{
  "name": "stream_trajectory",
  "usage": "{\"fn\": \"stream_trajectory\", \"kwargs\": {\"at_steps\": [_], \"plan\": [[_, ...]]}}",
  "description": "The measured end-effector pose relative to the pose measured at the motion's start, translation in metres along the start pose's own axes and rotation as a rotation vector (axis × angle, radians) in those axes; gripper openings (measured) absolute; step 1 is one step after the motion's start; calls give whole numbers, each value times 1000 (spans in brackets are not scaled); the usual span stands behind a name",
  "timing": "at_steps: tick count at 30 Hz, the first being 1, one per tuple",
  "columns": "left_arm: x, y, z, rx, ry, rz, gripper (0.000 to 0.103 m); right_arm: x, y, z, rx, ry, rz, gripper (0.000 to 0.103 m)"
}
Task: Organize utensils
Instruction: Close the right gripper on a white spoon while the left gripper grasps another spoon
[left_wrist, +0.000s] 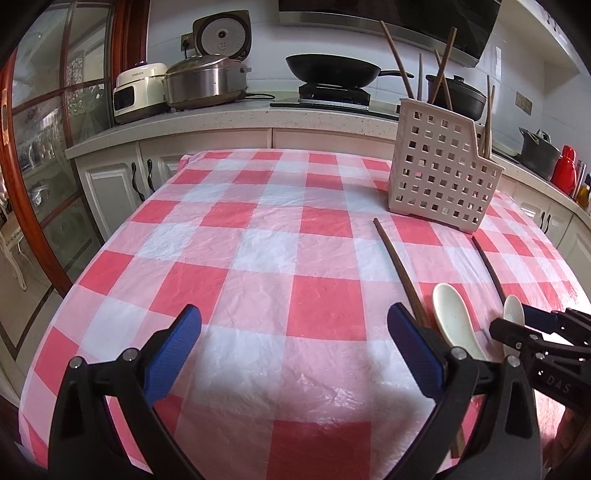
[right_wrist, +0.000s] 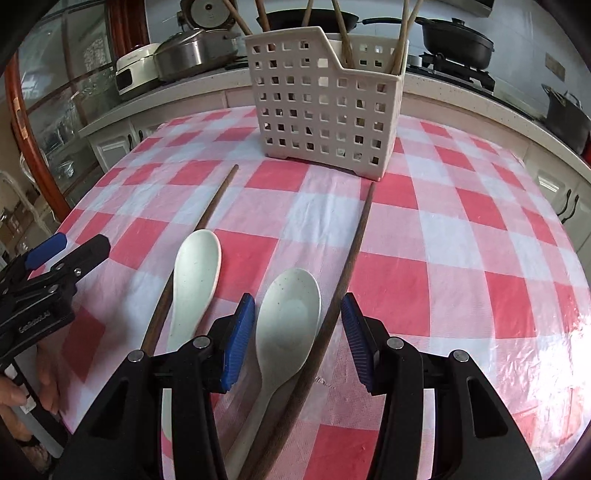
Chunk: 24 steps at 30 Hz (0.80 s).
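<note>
- Left gripper (left_wrist: 294, 350) at about 6 o'clock in its own view, fingers spread wide over bare checked tablecloth (left_wrist: 258, 229), nothing between them.
- Left chopstick (right_wrist: 192, 254) lying flat, running from 7 toward 12 o'clock in the right wrist view, left spoon (right_wrist: 194, 284) just beside it, possibly touching along the handle; hard to tell.
- Right spoon (right_wrist: 286, 321) at 6 o'clock, bowl up, lying between the blue pads of the right gripper (right_wrist: 298, 334).
- Right gripper half spread, pads clear of both the spoon and the right chopstick (right_wrist: 347, 266), which also lies inside the gap.
- White perforated holder (right_wrist: 325, 107) at 12 o'clock, upright, several chopsticks already standing in it.
- Step in hand, by the look of it: lining up on the right spoon for a pickup.
- Next move calls for shifting off the chopstick, lowering, pinching the spoon alone, then carrying it to the holder.
</note>
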<state>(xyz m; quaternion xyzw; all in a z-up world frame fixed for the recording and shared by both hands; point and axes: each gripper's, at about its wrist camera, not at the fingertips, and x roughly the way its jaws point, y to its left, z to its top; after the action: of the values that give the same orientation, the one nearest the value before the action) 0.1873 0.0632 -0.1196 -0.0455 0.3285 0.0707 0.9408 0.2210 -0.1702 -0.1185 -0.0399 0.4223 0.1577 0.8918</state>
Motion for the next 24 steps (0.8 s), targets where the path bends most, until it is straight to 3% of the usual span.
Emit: {"fn": "stream_trajectory", "kwargs": {"at_steps": [7,8,9,15,20,24], "plan": [[2,0,-1,0,12,-5,98,7,6,3,-21,-1,-6,47],[1,-2,-1,3,12,-7,98,7,5,3,-21,-4,-6,36],[1,-3,-1,6,15,-15,98,6,5,3,-28,-11,-6,13],[-1,-28,-1,61,31,-110,96,0,-4,1,-3,-25,17,11],[3,-51,-1,135,54,-156,81,-7,-19,0,50,-49,51,11],[10,-60,6,134,79,-204,75,-12,-27,-1,79,-68,75,11]]}}
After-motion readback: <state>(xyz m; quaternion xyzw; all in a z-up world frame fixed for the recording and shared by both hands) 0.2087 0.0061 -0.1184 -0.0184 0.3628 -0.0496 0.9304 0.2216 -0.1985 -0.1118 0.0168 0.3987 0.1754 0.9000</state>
